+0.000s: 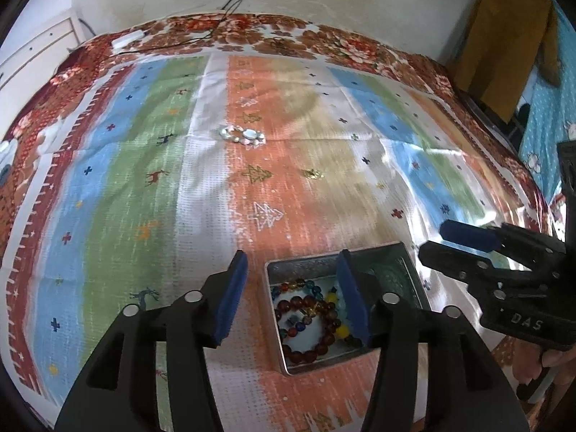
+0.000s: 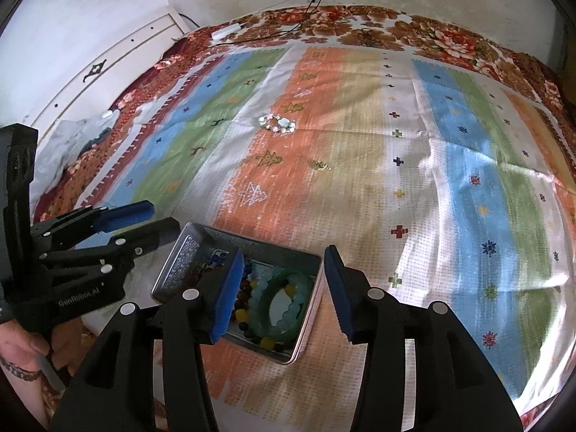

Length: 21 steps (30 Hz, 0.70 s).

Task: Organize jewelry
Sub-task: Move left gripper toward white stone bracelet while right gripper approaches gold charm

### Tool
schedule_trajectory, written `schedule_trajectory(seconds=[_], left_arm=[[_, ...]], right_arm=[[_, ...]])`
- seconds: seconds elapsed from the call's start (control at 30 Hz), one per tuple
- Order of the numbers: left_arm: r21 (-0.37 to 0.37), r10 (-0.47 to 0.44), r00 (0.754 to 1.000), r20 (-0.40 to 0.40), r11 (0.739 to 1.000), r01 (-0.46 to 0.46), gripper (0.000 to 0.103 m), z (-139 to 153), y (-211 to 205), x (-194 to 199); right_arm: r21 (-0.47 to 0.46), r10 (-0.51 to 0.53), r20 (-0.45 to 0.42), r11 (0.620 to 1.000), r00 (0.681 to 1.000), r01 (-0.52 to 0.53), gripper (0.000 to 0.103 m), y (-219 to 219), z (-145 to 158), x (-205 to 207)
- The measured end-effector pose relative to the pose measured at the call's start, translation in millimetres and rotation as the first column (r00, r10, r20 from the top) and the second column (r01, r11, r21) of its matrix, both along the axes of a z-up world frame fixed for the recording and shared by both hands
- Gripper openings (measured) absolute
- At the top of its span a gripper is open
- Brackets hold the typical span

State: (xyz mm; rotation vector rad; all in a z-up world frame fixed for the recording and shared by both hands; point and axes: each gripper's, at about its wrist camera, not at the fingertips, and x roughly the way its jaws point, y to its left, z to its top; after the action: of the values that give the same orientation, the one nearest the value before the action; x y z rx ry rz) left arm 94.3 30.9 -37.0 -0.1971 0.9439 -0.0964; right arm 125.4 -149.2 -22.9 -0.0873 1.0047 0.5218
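The left gripper (image 1: 292, 297) is held pointing steeply downward, its jaws parted with nothing pressed between the blue pads (image 1: 230, 300). The right gripper (image 2: 284, 293) is angled down likewise, jaws apart and empty. Part of a hand (image 2: 21, 354) is seen gripping the left gripper's handle.

An open, rectangular metal tin (image 1: 345, 358) sits upright on the striped cloth, holding several bead bracelets in a loose heap: a dark red one (image 1: 309, 309), a multicoloured one (image 1: 293, 284), some yellow beads (image 1: 341, 331) and a pale green jade-like one (image 2: 284, 302) lying uppermost toward the tin's right side. Well apart from the tin, farther up the cloth, a bracelet of clear and white stones (image 1: 243, 135) lies flat across the boundary of the white and orange stripes. A small gold-coloured piece (image 1: 312, 174) lies between the two, its form too small to identify.
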Motion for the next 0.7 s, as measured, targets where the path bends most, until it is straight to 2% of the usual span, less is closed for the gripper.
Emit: schedule_trajectory(seconds=[0.33,0.53,0.7], left_arm=[[0.033,0.051,0.999,-0.002,0.998,-0.051,0.06,-4,7,22],[0.094,0.064,0.998,-0.006,0.994,-0.063,0.06,-7,12,42],[0.085,0.107,0.993,0.042,0.99,-0.11,0.06,2,21,50]], right_arm=[[-0.023,-0.011,0.01,1.0,1.0,0.011,0.054,1,-1,17],[-0.04,-0.016,0.009,0.999,1.0,0.016,0.055,5,-4,34],[-0.061,-0.021,0.01,0.998,1.0,0.022,0.055,11,-7,49]])
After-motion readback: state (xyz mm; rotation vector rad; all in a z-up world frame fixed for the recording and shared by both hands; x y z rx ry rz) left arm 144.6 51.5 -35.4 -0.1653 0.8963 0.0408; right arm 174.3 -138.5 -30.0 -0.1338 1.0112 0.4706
